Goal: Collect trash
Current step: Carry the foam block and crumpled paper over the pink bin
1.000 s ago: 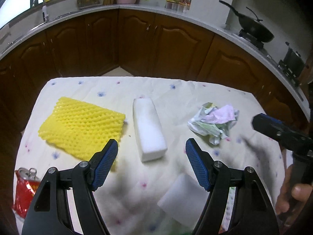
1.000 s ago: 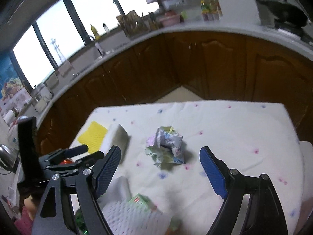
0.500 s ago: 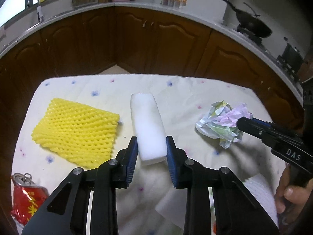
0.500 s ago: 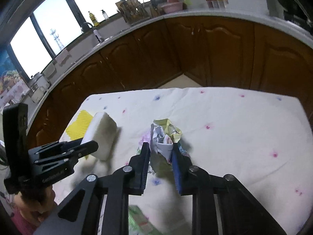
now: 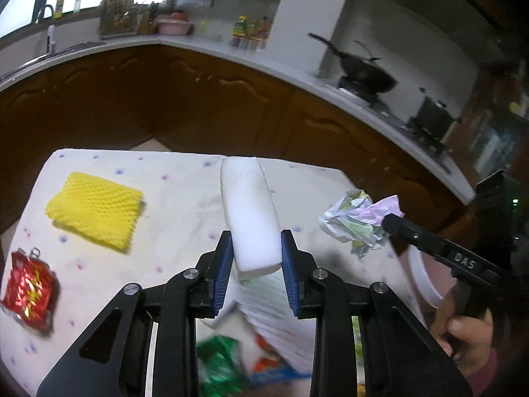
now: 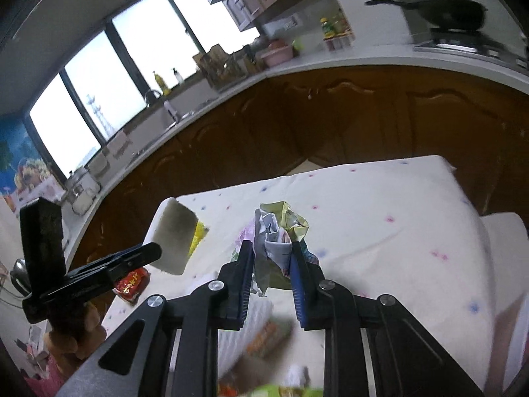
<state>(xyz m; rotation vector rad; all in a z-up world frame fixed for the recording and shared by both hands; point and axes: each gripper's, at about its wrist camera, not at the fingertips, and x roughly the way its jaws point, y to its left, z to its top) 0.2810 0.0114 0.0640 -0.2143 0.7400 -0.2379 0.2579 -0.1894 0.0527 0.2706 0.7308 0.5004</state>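
My left gripper (image 5: 254,251) is shut on a white foam block (image 5: 248,211) and holds it lifted above the table. The block also shows in the right wrist view (image 6: 173,236), with the left gripper (image 6: 145,253) on it. My right gripper (image 6: 272,256) is shut on a crumpled paper ball (image 6: 276,231) and holds it above the table. In the left wrist view the paper ball (image 5: 357,223) hangs at the tip of the right gripper (image 5: 393,223).
A yellow foam net (image 5: 94,210) and a crushed red can (image 5: 28,292) lie on the left of the floral tablecloth (image 5: 175,205). Blurred wrappers (image 5: 238,357) lie below the left gripper. A white rim (image 5: 423,278) stands off the table's right edge. Dark cabinets surround the table.
Both grippers went from open to shut on their items, then lifted them off the table. The foam block and the paper ball now hang in the air.
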